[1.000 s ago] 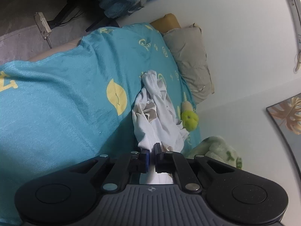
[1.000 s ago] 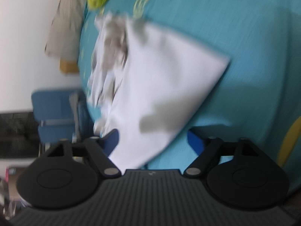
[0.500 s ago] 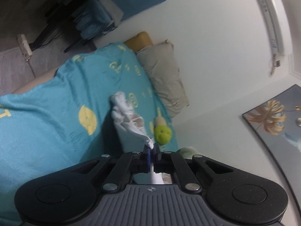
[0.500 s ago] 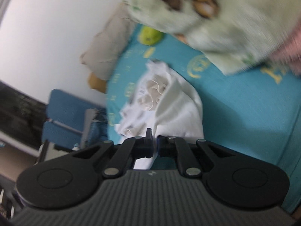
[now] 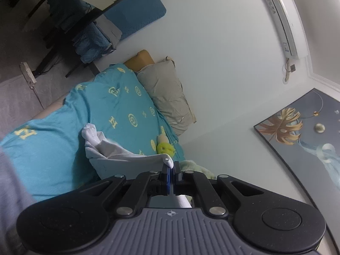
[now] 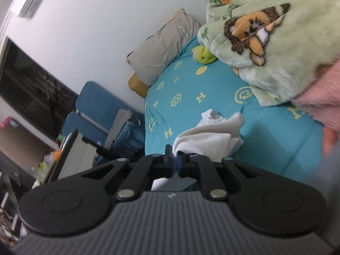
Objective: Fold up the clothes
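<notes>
A white garment (image 5: pixel 119 156) hangs bunched above the teal bed cover (image 5: pixel 53 148). My left gripper (image 5: pixel 172 170) is shut on one edge of it, with a fold of white cloth pinched between the blue pads. In the right wrist view the same white garment (image 6: pixel 210 138) trails from my right gripper (image 6: pixel 174 158), which is shut on another edge. The cloth's far end still rests crumpled on the bed. Part of the garment drops out of sight under each gripper body.
A grey pillow (image 5: pixel 170 95) and an orange cushion (image 5: pixel 142 58) lie at the bed's head by the white wall. A green plush toy (image 5: pixel 165 147) and a green fleece blanket (image 6: pixel 276 31) sit beside the garment. A blue chair (image 6: pixel 95 110) and desk stand past the bed.
Both grippers have risen and lifted the white garment off the bed. The right gripper, open a second ago, shut on the cloth's edge. The left stayed shut.
</notes>
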`<state>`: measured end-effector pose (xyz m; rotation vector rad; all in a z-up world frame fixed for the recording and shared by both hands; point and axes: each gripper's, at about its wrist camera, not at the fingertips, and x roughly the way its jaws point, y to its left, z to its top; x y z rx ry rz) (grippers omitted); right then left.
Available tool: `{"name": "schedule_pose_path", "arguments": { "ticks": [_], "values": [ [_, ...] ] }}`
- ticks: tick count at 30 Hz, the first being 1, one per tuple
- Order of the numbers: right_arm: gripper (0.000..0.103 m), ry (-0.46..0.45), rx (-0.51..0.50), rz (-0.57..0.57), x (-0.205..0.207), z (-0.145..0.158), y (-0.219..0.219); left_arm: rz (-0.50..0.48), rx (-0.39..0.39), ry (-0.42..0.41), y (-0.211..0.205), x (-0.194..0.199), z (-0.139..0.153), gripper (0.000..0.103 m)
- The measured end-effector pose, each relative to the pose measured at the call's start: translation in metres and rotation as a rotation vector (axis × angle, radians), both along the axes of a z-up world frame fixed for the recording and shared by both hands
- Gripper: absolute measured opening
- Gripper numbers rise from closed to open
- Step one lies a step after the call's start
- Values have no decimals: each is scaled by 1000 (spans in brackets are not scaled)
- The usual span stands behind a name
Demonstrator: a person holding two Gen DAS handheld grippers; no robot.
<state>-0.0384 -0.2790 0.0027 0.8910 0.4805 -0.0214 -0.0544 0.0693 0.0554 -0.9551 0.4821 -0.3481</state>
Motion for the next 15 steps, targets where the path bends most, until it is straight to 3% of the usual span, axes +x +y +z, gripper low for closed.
{"name": "schedule_pose_path", "arguments": {
  "ticks": [5, 10, 15],
  "values": [
    [7, 21, -7, -3, -23, 1, 12, 2, 55, 42, 9, -29, 2, 2],
    [7, 82, -19, -14, -1, -9, 20, -8, 71, 108, 9, -12, -9, 2],
    [7, 132, 7, -42, 33, -29, 10, -21, 176, 104, -8, 19, -8, 2]
  ]
}}
